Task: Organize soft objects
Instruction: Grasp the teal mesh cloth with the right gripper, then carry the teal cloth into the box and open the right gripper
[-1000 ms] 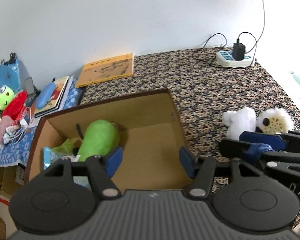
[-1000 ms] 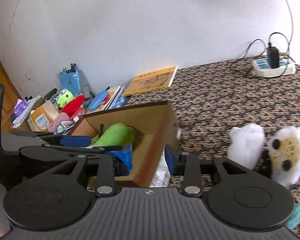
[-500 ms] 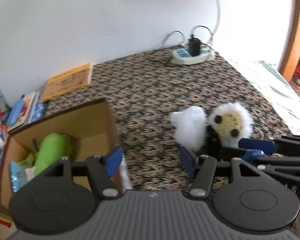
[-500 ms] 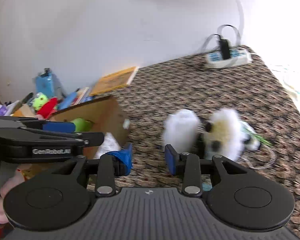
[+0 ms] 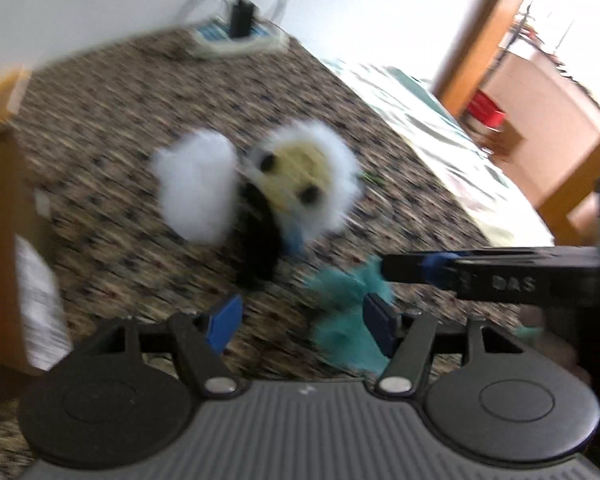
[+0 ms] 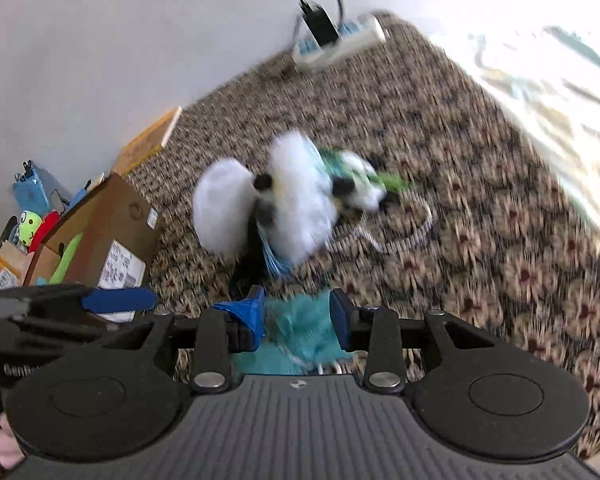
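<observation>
A fluffy white plush with a yellow face and black eyes [image 5: 304, 176] [image 6: 300, 204] lies on the patterned cover beside a white puff [image 5: 196, 188] [image 6: 224, 208]. Just in front of them lies a teal fluffy thing [image 5: 348, 312] [image 6: 300, 332]. My left gripper [image 5: 302, 324] hangs low over the cover; its jaws are opening, with mostly bare cover between them and the teal thing at its right finger. My right gripper [image 6: 298, 318] is open, the teal thing lying between its blue pads without being pressed. Both views are motion-blurred.
A cardboard box [image 6: 100, 232] [image 5: 0, 200] with a green plush [image 6: 66, 256] stands at the left. A power strip [image 5: 236, 38] [image 6: 336, 40] sits by the wall. A yellow book [image 6: 152, 140], a frog plush [image 6: 30, 226] and a white cord [image 6: 400, 232] are also around.
Both grippers have swung right, away from the box, and dropped toward the white plush. The teal thing has come into view and now lies between the right gripper's pads.
</observation>
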{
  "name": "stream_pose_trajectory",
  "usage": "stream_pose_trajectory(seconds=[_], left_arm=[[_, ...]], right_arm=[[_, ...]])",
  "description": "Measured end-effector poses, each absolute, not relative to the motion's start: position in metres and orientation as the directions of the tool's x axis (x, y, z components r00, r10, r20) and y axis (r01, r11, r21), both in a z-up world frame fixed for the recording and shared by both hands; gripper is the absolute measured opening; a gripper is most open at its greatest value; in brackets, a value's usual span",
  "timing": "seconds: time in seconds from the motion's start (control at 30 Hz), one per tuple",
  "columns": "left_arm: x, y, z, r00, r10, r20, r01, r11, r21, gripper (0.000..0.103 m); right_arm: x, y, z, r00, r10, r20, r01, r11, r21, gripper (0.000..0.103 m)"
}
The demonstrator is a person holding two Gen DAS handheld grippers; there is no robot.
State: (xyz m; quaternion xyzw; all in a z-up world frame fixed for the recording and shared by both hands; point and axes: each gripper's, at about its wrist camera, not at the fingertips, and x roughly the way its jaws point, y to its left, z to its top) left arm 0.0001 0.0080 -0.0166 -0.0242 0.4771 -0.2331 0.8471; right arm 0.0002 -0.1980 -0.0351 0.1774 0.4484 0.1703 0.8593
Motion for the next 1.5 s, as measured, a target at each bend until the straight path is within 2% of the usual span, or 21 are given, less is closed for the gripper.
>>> stream_pose_trajectory(seconds=[0.13, 0.33, 0.4, 0.47, 0.57, 0.7, 0.9, 1.2, 1.37, 1.5], left_arm=[[-0.002, -0.006, -0.034, 0.354, -0.485, -0.8, 0.415, 0.848, -0.33, 0.067], [0.007, -0.026, -0.057, 0.334, -0.449, -0.828, 0.402, 0.863, -0.306, 0.067], [0.009, -0.029, -0.06, 0.342, -0.441, -0.829, 0.401, 0.867, -0.296, 0.059], [0.014, -0.03, -0.066, 0.332, -0.434, -0.837, 0.4, 0.869, -0.292, 0.035], [0.018, -0.026, -0.068, 0.337, -0.443, -0.831, 0.38, 0.872, -0.31, 0.024], [0.015, -0.016, -0.061, 0.361, -0.45, -0.817, 0.376, 0.872, -0.314, 0.016], [0.002, 0.006, -0.032, 0.445, -0.435, -0.782, 0.377, 0.884, -0.277, 0.014], [-0.022, 0.086, 0.03, 0.626, -0.419, -0.657, 0.296, 0.908, -0.297, 0.014], [-0.042, 0.142, 0.059, 0.717, -0.358, -0.599, 0.242, 0.933, -0.268, 0.014], [-0.049, 0.191, 0.059, 0.738, -0.296, -0.607, 0.17, 0.951, -0.257, 0.014]], right_arm=[[-0.006, -0.206, -0.05, 0.488, 0.462, -0.74, -0.119, 0.875, 0.468, 0.019], [0.0, -0.212, -0.072, 0.44, 0.501, -0.745, -0.043, 0.841, 0.54, 0.019], [0.004, -0.213, -0.079, 0.431, 0.519, -0.738, -0.014, 0.822, 0.57, 0.019], [0.008, -0.213, -0.084, 0.428, 0.531, -0.731, 0.006, 0.807, 0.59, 0.019], [0.014, -0.21, -0.087, 0.429, 0.55, -0.717, 0.021, 0.787, 0.617, 0.019], [0.019, -0.198, -0.086, 0.424, 0.574, -0.701, -0.031, 0.782, 0.622, 0.018], [0.019, -0.169, -0.057, 0.451, 0.609, -0.652, -0.185, 0.779, 0.599, 0.011], [0.025, -0.106, 0.005, 0.479, 0.711, -0.514, -0.393, 0.698, 0.599, 0.01], [0.029, -0.053, 0.032, 0.459, 0.771, -0.44, -0.509, 0.635, 0.581, 0.01], [0.032, -0.001, 0.034, 0.423, 0.795, -0.435, -0.565, 0.607, 0.559, 0.01]])
